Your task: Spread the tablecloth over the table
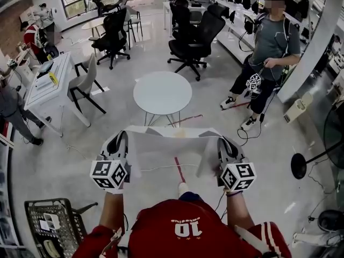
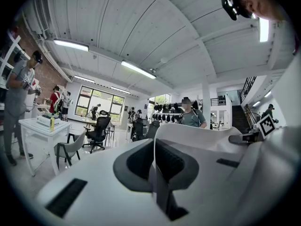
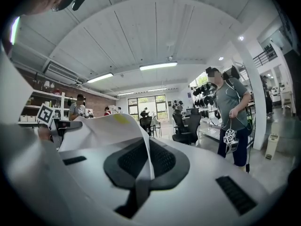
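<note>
Nearest, at 6 o'clock in the head view: the wearer's red jersey (image 1: 177,230). Left gripper (image 1: 120,140) at 8 o'clock and right gripper (image 1: 226,143) at 4 o'clock, level with each other and well apart.

Both gripper views show the jaws closed on a thin fold of the tablecloth (image 1: 171,147), the fabric edge pinched between dark ribbed pads (image 2: 174,161).

Cloth is white, thin and matte, held as one wide sheet between the two grippers. Far edge nearly straight, side edges curling inward.

Grey glossy floor beneath, with a red tape line (image 1: 179,169). Wire basket (image 1: 51,224) at 7 o'clock.

Beyond, at 12 o'clock: round white table (image 1: 162,92), thin legs, open floor all round it.

Farther: black office chairs (image 1: 193,36) at 12 to 1 o'clock, and a bystander (image 1: 269,52) at 2 o'clock.
</note>
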`<state>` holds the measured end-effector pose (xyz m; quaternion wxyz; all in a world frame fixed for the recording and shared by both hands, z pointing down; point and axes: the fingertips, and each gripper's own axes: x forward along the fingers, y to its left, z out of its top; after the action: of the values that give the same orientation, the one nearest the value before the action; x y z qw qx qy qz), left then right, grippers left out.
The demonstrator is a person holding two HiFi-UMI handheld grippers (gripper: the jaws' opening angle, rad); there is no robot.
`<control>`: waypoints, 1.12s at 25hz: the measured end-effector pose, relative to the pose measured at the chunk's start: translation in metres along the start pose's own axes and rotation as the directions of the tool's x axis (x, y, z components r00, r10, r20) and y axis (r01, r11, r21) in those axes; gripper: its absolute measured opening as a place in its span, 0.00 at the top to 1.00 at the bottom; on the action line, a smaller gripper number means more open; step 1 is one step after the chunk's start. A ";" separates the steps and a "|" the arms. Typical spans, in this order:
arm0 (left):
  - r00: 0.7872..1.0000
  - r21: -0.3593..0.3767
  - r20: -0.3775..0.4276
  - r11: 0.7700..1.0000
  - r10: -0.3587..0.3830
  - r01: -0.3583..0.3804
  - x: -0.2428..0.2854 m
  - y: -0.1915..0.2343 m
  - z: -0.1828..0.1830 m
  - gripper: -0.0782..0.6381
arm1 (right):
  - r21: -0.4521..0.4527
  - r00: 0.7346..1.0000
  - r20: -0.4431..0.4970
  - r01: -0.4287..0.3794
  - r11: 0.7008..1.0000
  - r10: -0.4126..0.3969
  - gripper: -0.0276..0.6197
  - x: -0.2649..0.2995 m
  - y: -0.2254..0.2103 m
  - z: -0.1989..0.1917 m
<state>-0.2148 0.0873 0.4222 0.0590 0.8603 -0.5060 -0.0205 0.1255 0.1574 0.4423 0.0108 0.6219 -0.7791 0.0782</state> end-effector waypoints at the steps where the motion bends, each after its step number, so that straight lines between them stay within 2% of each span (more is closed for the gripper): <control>1: 1.000 -0.004 0.002 1.000 -0.001 0.001 0.002 0.000 0.001 0.88 | -0.001 1.000 -0.002 0.000 1.000 0.000 0.93 0.000 -0.001 0.000; 6: 1.000 -0.007 0.003 1.000 -0.009 0.009 0.009 -0.001 0.003 0.88 | 0.000 1.000 0.008 0.003 1.000 -0.003 0.93 0.006 -0.006 0.006; 11: 1.000 -0.005 -0.005 1.000 0.016 -0.016 0.022 0.014 0.004 0.88 | -0.009 1.000 0.011 -0.021 1.000 0.021 0.93 0.028 -0.005 0.011; 28: 0.996 0.021 -0.007 0.996 0.084 -0.084 0.111 0.038 0.022 0.88 | -0.004 0.996 0.016 -0.086 0.996 0.086 0.93 0.126 -0.051 0.032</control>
<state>-0.1961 -0.0295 0.4080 0.0530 0.8388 -0.5417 -0.0096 0.1493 0.0201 0.4304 0.0018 0.5883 -0.8054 0.0723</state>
